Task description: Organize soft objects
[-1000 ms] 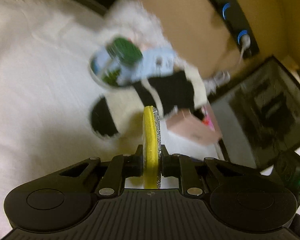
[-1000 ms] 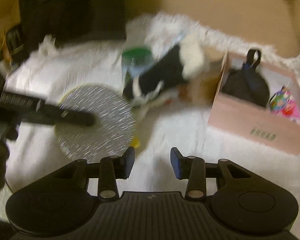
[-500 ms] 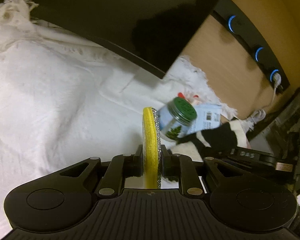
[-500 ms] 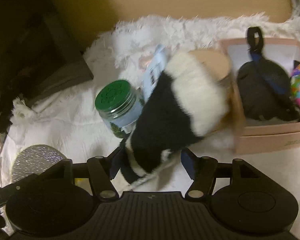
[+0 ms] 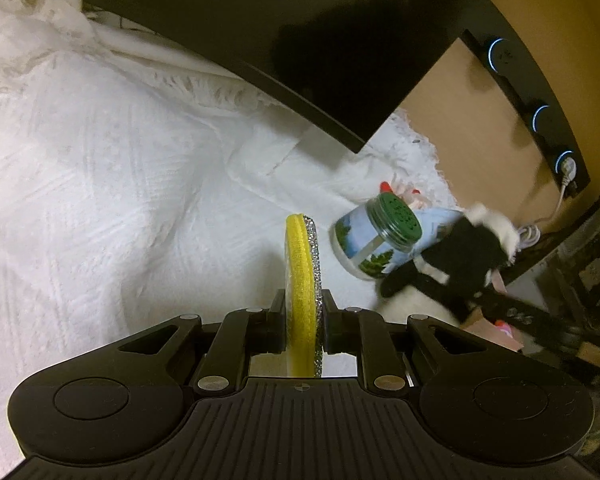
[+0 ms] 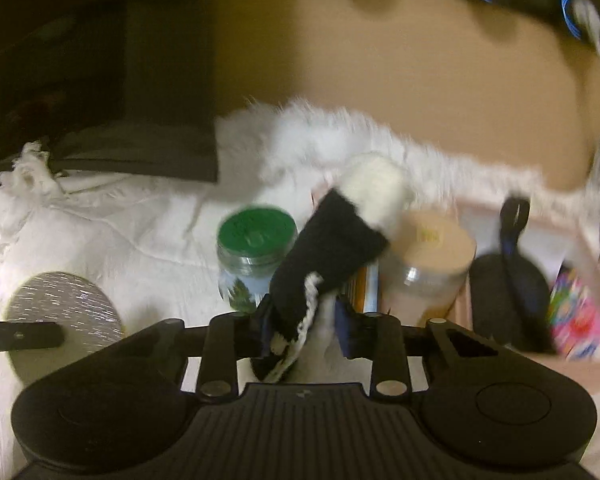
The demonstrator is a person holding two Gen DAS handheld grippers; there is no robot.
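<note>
My left gripper (image 5: 302, 322) is shut on a round yellow sponge with a silver glitter face (image 5: 300, 276), held on edge above the white cloth; the sponge also shows in the right wrist view (image 6: 66, 304). My right gripper (image 6: 304, 320) is shut on a black-and-white fuzzy sock (image 6: 336, 248), lifted above the cloth next to the jars; the sock also shows in the left wrist view (image 5: 452, 260). A pink box (image 6: 580, 360) at the right holds a black pouch (image 6: 508, 296) and a colourful soft item (image 6: 576, 324).
A green-lidded glass jar (image 6: 252, 256) and a tan-lidded jar (image 6: 428, 264) stand on the white fringed cloth (image 5: 100, 184). A dark monitor base (image 5: 300, 40) overhangs the cloth. A power strip with blue-lit sockets (image 5: 540, 112) lies on the wooden desk behind.
My right gripper has closed on the sock and raised it. My left gripper with the sponge has swung left and stayed shut.
</note>
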